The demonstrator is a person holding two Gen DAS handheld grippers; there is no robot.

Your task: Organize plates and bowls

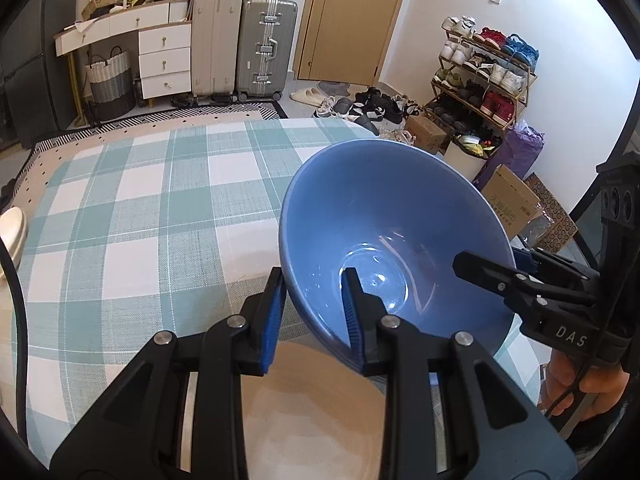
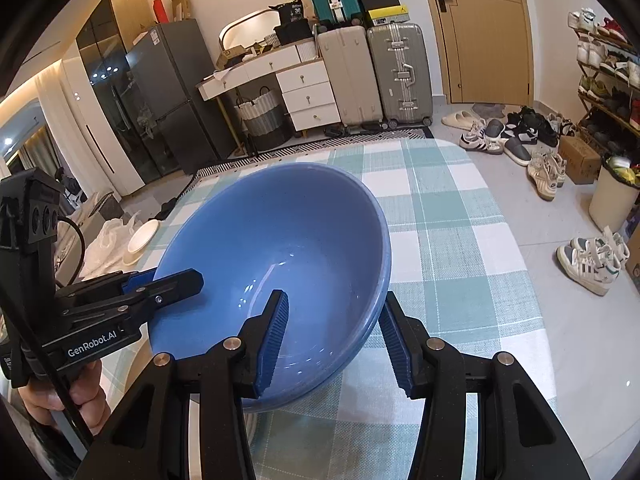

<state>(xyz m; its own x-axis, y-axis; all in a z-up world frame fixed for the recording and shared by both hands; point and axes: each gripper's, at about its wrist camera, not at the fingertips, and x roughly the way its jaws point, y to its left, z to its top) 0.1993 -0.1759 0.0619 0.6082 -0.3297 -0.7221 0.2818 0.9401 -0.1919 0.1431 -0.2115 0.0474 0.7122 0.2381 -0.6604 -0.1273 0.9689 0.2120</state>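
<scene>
Two-gripper carry of a blue bowl (image 1: pixel 384 216) above the checked bench (image 1: pixel 132 216). The left gripper (image 1: pixel 314 316) is clamped on the bowl's wall nearest its own camera, one finger inside and one outside. The right gripper (image 2: pixel 334 336) straddles the opposite wall; its inner pad lies against the inside surface, while the outer finger appears to stand slightly off the rim, so whether it truly pinches cannot be told. The bowl is tilted, its mouth turned toward the person, and judged clear of the cloth near the bench's right-hand near edge.

Contents: the bowl is empty, showing only glare on its glazed bottom. In the right wrist view a second rim line runs below the first, possibly a nested bowl; this is uncertain.

Hazards, as judgement: glazed walls pinched thinly may slip if the two hands drift apart or twist unequally; a loose right hold would leave the load on the left gripper alone, letting the bowl swing down. A nested bowl could separate. A tan plate (image 1: pixel 316 412) lies beneath and would take the impact.
</scene>
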